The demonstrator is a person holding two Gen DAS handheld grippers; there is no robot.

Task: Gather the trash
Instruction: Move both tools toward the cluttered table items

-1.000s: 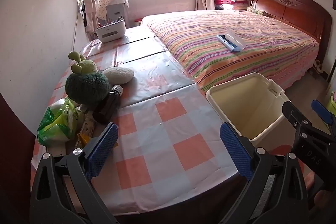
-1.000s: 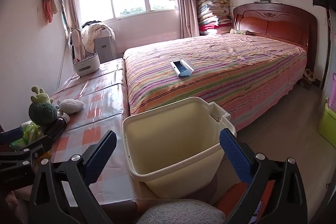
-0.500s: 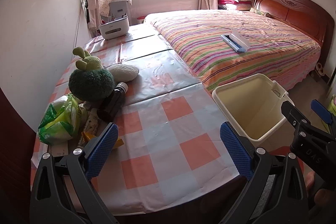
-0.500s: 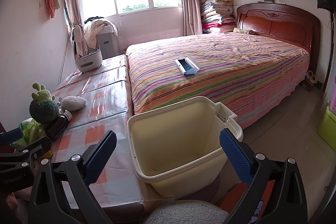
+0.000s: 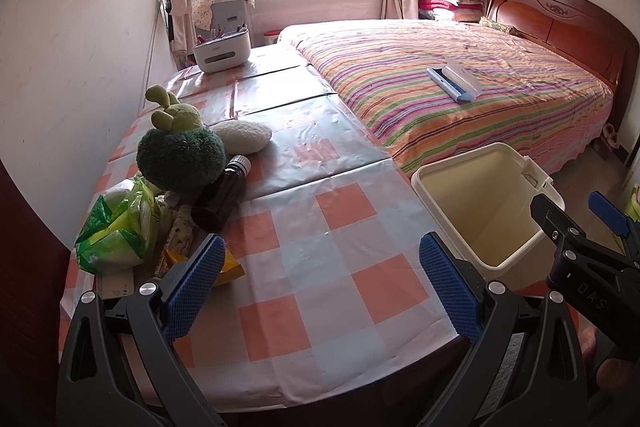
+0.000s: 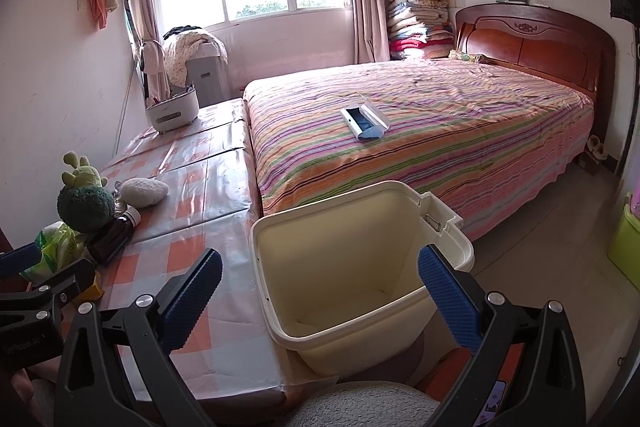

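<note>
While both my jaws hang released, left gripper [image 5: 320,291] has neared the crumpled yellow wrapper [image 5: 226,267]; cream plastic bin [image 6: 360,267] remains empty.

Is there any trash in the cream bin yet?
No, the right wrist view looks straight into the cream bin and shows only its bare inner walls and floor.

One bin [image 6: 360,267], one dark bottle [image 5: 220,197], one green bag [image 5: 116,227], two plush toys [image 5: 180,155].
</note>
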